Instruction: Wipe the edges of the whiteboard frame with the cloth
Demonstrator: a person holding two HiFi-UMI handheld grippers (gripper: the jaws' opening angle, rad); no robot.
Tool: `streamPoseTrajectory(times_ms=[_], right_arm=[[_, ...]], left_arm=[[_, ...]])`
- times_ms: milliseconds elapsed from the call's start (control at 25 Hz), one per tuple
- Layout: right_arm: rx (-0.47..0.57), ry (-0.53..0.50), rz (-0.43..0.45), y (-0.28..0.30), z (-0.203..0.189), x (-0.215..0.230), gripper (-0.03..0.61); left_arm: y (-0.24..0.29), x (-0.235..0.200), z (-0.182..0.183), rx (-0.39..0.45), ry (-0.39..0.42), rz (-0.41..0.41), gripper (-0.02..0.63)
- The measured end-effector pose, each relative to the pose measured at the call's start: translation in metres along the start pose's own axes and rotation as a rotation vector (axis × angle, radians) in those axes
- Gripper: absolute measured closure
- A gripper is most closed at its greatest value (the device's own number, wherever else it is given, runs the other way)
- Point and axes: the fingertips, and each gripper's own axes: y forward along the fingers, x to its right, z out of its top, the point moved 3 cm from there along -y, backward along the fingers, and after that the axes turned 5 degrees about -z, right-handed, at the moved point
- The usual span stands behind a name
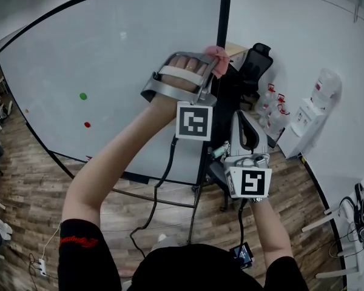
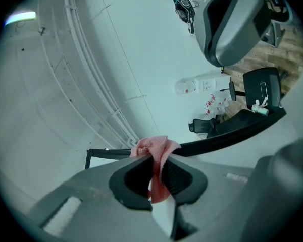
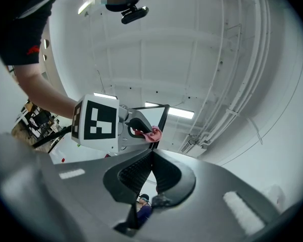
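Seen from above, a person reaches up with the left tongs (image 1: 213, 65), which are clenched on a pink cloth (image 1: 218, 58). A thin fold of the cloth is pinched between the jaws, and the rest bunches out just past their tips. Directly ahead of those tips runs the black whiteboard frame (image 1: 225, 17), at its right-hand edge a little below the top corner. The cloth looks pressed to the frame, though the angle leaves actual contact uncertain.

The right tongs (image 1: 246, 126) hang lower, below and to the right of the left pair. They point upward with their jaws closed together and nothing between them.

The main risk is the cloth slipping. So little of it is gripped that drag along the frame could tug it free, leaving bare jaws to scrape the edge. Pushing hard might also shift or tip the board on its stand (image 1: 194, 211).
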Motion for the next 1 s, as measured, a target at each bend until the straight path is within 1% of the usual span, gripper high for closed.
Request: streamPoseTrajectory(times_ms=[280,440,640,1000], right_arm=[[-0.014,0.000,0.000,-0.001,-0.001,-0.001,0.577],[-0.011,0.001,-0.003,-0.002,-0.001,0.000,0.577],[-0.024,0.003,-0.009,-0.010,-0.003,-0.005,0.577],[-0.041,0.006,-0.011,-0.011,-0.011,-0.003,0.577]], left_arm=[[-0.001,0.012,0.003,0.004,0.006,-0.024,0.571],[-0.003,0.015,0.003,0.002,0.008,-0.016,0.571],[-0.011,0.025,0.005,0.004,0.011,-0.025,0.571],[-0.008,0.039,0.009,0.010,0.008,-0.036,0.571]])
